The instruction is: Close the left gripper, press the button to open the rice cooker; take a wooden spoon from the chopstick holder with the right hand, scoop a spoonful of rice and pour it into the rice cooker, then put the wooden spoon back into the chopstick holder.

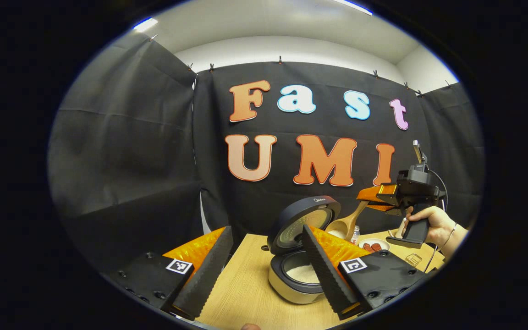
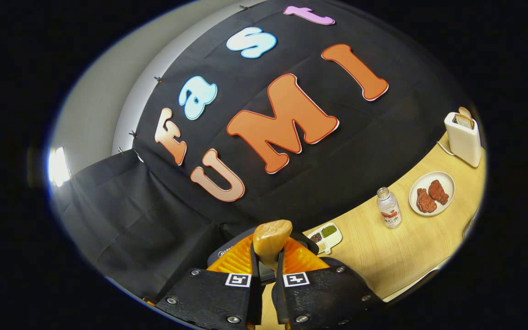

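The rice cooker stands on the wooden table with its lid raised, and white rice lies in its pot. My left gripper is open in front of it, with nothing between its fingers. Farther right, a hand holds my right gripper, which is shut on the handle of a wooden spoon. The spoon's bowl hangs beside the raised lid, above the cooker's right side. In the right gripper view, the right gripper clamps the wooden spoon, and the cooker's lid edge peeks out behind the fingers.
A small tray of beans, a clear bottle, a plate with red meat and a white toaster stand along the table. The plate and bottle sit right of the cooker.
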{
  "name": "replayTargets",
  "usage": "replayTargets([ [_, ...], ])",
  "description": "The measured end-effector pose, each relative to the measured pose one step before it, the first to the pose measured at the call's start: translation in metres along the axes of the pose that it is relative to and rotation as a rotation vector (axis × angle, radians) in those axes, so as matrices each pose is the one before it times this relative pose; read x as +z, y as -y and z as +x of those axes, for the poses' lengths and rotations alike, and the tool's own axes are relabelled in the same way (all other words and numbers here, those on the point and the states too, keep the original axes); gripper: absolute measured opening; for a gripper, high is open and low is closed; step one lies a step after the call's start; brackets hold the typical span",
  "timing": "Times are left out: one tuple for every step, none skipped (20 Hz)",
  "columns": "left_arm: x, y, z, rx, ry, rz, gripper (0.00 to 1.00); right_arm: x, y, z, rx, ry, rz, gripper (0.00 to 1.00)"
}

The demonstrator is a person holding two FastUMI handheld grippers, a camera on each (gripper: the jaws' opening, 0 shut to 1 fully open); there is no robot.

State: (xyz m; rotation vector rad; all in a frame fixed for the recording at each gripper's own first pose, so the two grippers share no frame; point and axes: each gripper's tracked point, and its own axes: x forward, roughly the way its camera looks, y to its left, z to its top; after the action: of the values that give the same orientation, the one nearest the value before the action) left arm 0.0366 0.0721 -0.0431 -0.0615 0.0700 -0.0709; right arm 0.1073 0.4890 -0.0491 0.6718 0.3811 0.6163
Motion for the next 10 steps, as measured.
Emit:
replayTargets([
  [-0.00032,-0.00133,-0.0011,0.00331,-0.00034,-0.00161,1.0,0.00012,-0.00188,-0.00079,0.00096,0.00213,-0.01376,0.11],
  [-0.00052,-0.00079,-0.00092,0.00225,-0.00075,-0.0003,1.0,-0.00094,-0.00044,-0.00175,0.00027,0.00201,-0.00948,0.11],
  [-0.00064,-0.00077,0.00056,0.00206,-0.00093,-0.00036,1.0,0.00041,-0.00043,0.00005,0.00226,0.00306,-0.01076,0.11],
  [-0.0013,0.00011,-0.00015,0.00111,-0.00161,-0.0002,1.0,-0.00026,-0.00034,0.00111,0.00361,0.00107,-0.0109,0.11],
  [-0.00089,-0.00024,-0.00092,0.00049,-0.00126,0.00015,1.0,-0.00011,-0.00239,0.002,0.002,0.00177,-0.01099,0.11],
  [-0.00028,-0.00092,0.00065,0.00088,-0.00234,0.0007,1.0,0.00018,0.00007,-0.0011,-0.00038,0.00057,-0.01037,0.11],
  [-0.00075,0.00022,-0.00071,0.00061,-0.00082,0.00066,1.0,-0.00055,0.0016,-0.00103,-0.00045,0.0013,-0.01106,0.11],
  [0.00063,-0.00108,0.00046,0.00118,-0.00012,0.00046,1.0,-0.00093,0.0,-0.00039,0.00165,0.00157,-0.013,0.12],
  [-0.00045,-0.0005,0.00094,0.00263,-0.00122,0.00027,1.0,-0.00181,-0.0013,0.00039,0.00159,0.00055,-0.01306,0.11],
  [-0.00046,-0.00037,-0.00002,0.00155,-0.00116,-0.00059,1.0,-0.00085,-0.00039,0.00028,0.00155,-0.0017,-0.01153,0.12],
])
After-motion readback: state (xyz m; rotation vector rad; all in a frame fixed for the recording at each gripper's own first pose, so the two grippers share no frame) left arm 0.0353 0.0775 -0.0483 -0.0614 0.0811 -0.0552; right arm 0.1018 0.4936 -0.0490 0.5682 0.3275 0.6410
